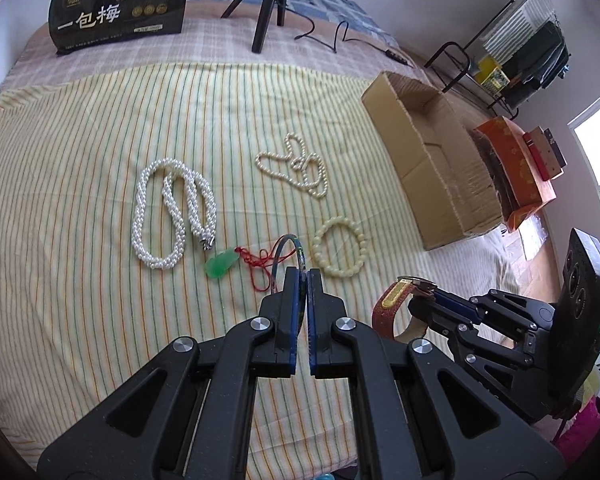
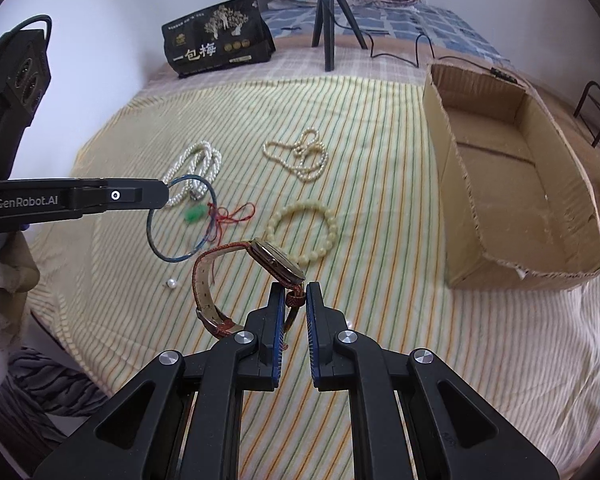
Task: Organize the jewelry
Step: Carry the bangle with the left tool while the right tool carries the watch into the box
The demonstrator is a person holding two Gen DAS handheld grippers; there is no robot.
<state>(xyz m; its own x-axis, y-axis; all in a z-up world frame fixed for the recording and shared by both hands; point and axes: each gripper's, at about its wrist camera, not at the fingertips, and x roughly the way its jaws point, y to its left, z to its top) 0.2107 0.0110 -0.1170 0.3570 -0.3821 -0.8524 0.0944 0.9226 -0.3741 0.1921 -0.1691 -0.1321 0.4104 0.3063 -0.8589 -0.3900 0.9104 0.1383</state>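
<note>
Left wrist view: the left gripper [image 1: 303,276] is clamped on a blue bangle [image 1: 286,246] that stands edge-on, its ring running straight ahead of the tips. Ahead left lie the pearl rope [image 1: 172,216] and jade pendant [image 1: 219,265]; ahead right, the bead bracelet [image 1: 340,246]. Far right sits the box [image 1: 432,168].

Right wrist view: the right gripper [image 2: 294,294] pinches the strap of a watch [image 2: 260,276], face tilted up, band looping left. The box [image 2: 512,184] sits ahead right.

We see the bangle [image 1: 286,254] in our left tongs [image 1: 303,276], necklaces [image 1: 172,216] ahead on the bed [image 1: 80,320], the box [image 2: 512,184] right of our right tongs [image 2: 294,292].
</note>
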